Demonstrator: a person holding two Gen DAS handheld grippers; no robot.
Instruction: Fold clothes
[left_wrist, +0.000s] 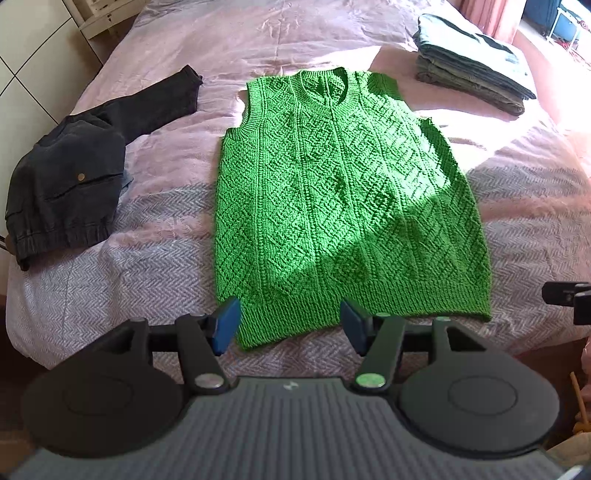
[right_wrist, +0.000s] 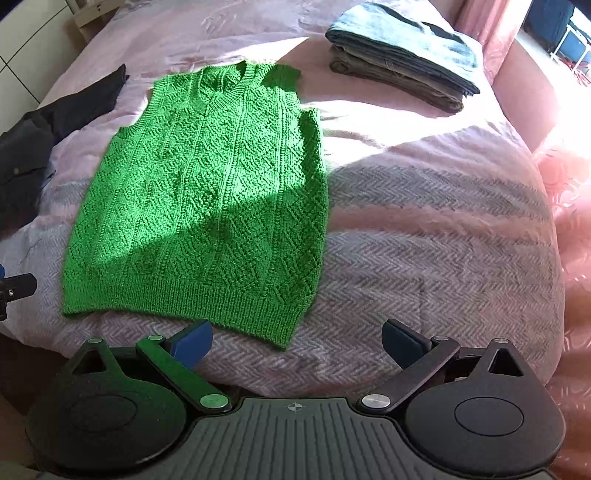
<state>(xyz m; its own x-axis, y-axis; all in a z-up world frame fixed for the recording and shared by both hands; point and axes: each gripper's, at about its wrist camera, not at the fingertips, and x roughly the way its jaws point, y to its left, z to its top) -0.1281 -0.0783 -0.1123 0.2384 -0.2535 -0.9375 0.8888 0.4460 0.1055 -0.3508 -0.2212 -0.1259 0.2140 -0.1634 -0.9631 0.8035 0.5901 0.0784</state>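
A green knitted vest lies spread flat on the bed, neck hole far, ribbed hem near. My left gripper hangs over the hem's left part, jaws open, the hem showing between the blue pads without contact. In the right wrist view the same green vest lies to the left. My right gripper stands open above the blanket, just off the hem's right corner, with nothing between its fingers. Each gripper's black edge shows at the side of the other's view.
Dark trousers lie crumpled at the left of the bed. A stack of folded clothes sits at the far right, also seen as folded clothes. The pink and grey blanket covers the bed; its near edge drops just below the grippers.
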